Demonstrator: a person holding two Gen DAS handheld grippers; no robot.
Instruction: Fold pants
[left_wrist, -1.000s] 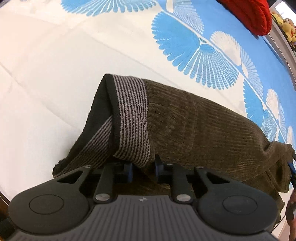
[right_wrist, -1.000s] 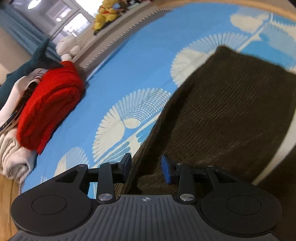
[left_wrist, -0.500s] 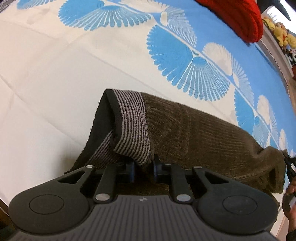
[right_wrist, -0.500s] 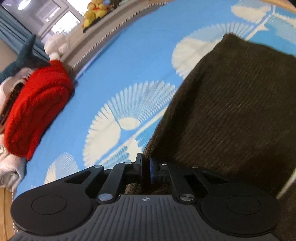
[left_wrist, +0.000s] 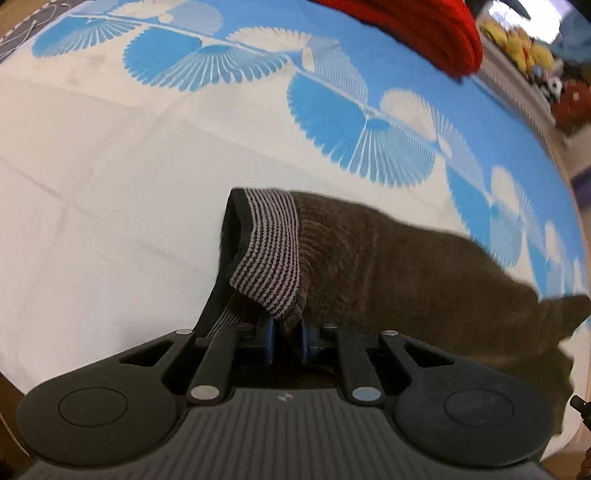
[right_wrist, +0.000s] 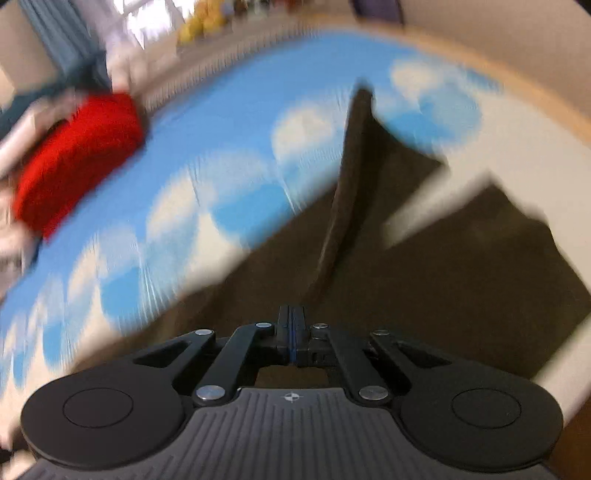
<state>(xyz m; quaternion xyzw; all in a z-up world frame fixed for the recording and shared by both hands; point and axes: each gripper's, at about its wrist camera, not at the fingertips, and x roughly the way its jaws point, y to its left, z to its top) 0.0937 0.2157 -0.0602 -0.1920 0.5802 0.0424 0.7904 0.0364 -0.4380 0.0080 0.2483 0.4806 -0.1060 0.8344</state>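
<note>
With both the left gripper (left_wrist: 287, 338) and right gripper (right_wrist: 292, 332) clenched on the pants (left_wrist: 406, 273), lift evenly and keep the cloth taut so the fold lands square.

Materials, ahead of each tool
Pants (left_wrist: 388, 266): brown ribbed corduroy cloth, striped knit waistband (left_wrist: 273, 243). Printed sheet (left_wrist: 110, 184): smooth matt cloth.

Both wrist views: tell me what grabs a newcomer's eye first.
The dark brown pants fill the middle, their striped waistband pinched by the left gripper, another edge clamped by the right gripper. Behind, a bright red folded garment sits on the blue-and-white patterned cloth.
</note>
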